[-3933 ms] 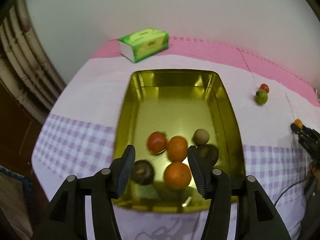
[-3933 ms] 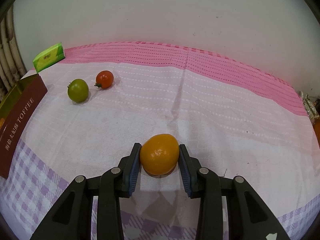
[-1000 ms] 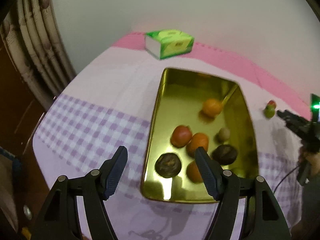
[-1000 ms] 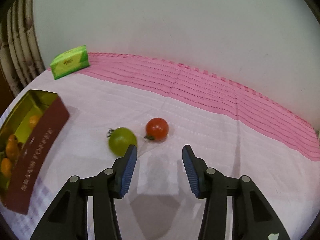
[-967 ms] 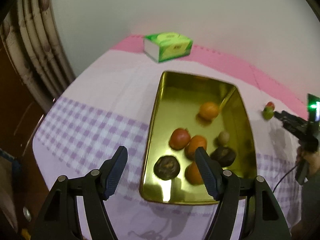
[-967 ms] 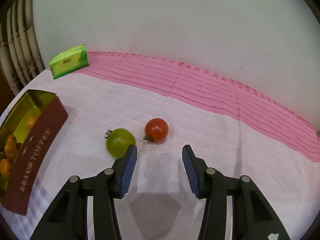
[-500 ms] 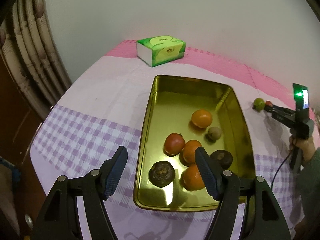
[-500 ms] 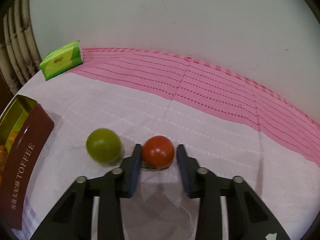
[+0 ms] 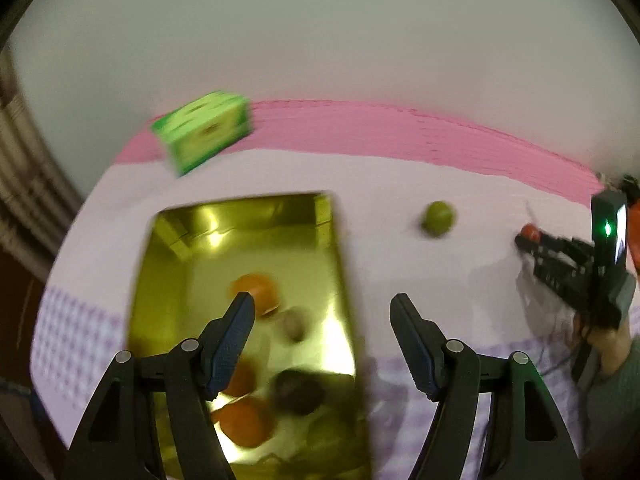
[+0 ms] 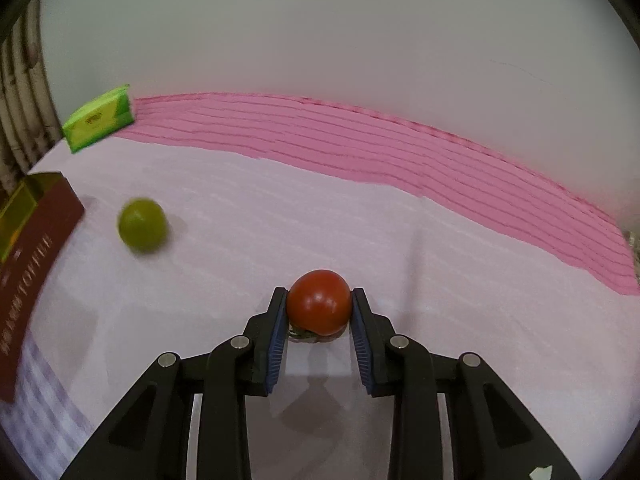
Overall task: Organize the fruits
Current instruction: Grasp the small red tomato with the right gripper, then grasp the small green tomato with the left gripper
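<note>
My right gripper (image 10: 319,306) is shut on a red tomato (image 10: 319,300), both blue pads pressed against its sides just above the cloth. A green tomato (image 10: 142,225) lies loose to the left, near the tin. From the left wrist view, my left gripper (image 9: 322,332) hangs open and empty over the right rim of the gold tin (image 9: 340,264). The tin holds several fruits: oranges (image 9: 256,292), a small brown fruit (image 9: 294,322) and a dark one (image 9: 296,392). The same view catches the green tomato (image 9: 439,218) and the right gripper (image 9: 526,240) with the red tomato (image 9: 530,232) at far right.
A green tissue pack (image 9: 204,134) stands at the back left by the wall; it shows too in the right wrist view (image 10: 100,118). The tin's dark red side (image 10: 36,264) is at the left edge. A pink band of cloth (image 10: 360,152) runs along the wall.
My right gripper closed on the red tomato and drew it back from the green one, which rolled left. The left gripper swung right, so the tin now sits left of its jaws.
</note>
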`<state>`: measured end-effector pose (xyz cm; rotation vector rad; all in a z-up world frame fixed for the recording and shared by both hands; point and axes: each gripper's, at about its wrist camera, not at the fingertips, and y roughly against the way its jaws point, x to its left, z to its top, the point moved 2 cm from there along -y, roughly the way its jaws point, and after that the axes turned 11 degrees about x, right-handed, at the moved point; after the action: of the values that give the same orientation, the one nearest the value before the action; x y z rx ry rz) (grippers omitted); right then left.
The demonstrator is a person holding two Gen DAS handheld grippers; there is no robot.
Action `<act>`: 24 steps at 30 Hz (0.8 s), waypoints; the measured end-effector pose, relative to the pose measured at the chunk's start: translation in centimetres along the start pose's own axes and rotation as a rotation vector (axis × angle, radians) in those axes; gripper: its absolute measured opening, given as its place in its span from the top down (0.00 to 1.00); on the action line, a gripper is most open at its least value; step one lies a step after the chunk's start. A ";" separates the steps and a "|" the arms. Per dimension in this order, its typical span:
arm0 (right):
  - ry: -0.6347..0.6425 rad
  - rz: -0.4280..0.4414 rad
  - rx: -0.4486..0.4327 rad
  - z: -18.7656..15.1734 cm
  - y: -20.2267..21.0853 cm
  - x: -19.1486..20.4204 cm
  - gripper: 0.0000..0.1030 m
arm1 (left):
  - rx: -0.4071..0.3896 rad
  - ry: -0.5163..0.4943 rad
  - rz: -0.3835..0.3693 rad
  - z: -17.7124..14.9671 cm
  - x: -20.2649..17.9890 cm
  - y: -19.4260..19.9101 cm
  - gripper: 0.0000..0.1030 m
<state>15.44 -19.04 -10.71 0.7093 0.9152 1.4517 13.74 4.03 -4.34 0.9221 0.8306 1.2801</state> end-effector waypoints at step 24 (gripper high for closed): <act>-0.086 0.004 0.006 -3.8 1.6 -4.6 0.72 | 0.162 -0.064 -0.022 9.4 -9.9 -11.7 0.41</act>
<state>11.83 -24.01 -10.79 0.7721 0.8527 1.4116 25.91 -7.32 -11.08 1.0740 0.9019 1.1707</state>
